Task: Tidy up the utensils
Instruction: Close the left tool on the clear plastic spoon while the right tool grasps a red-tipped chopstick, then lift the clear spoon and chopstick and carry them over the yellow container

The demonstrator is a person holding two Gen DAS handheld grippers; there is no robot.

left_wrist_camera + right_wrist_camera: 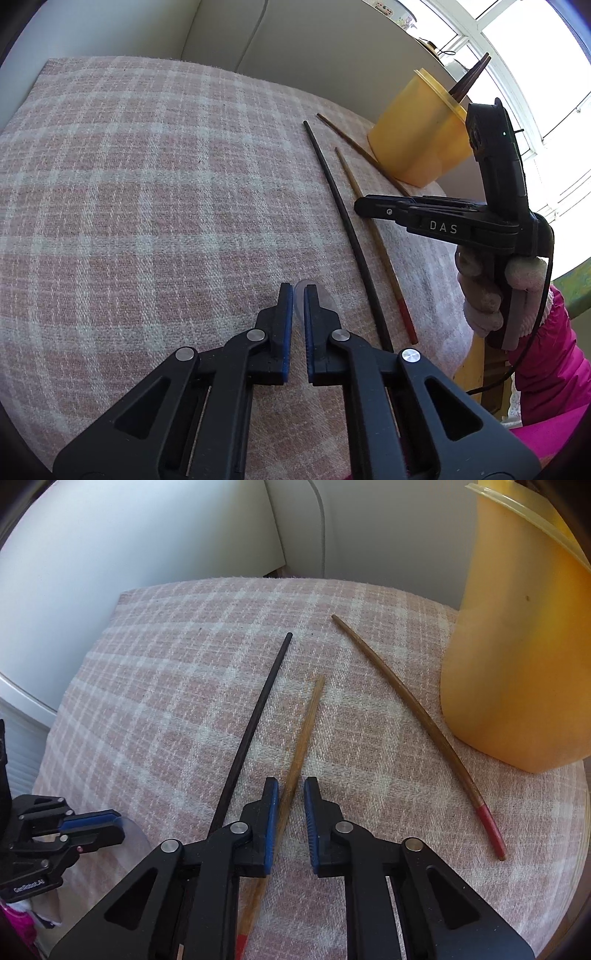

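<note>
Three chopsticks lie on the plaid cloth: a black one, a straight brown one and a curved brown one with a red end. My right gripper straddles the straight brown chopstick, which rests against the left pad while the right pad stands off it. A yellow plastic cup stands at the right, with dark chopsticks inside it. My left gripper is shut on a clear plastic piece, low over the cloth left of the black chopstick.
The pink and white plaid cloth covers a round-edged table that drops off at the right. A white wall or cabinet stands behind it and a bright window is at the right. A gloved hand with a pink sleeve holds the right gripper.
</note>
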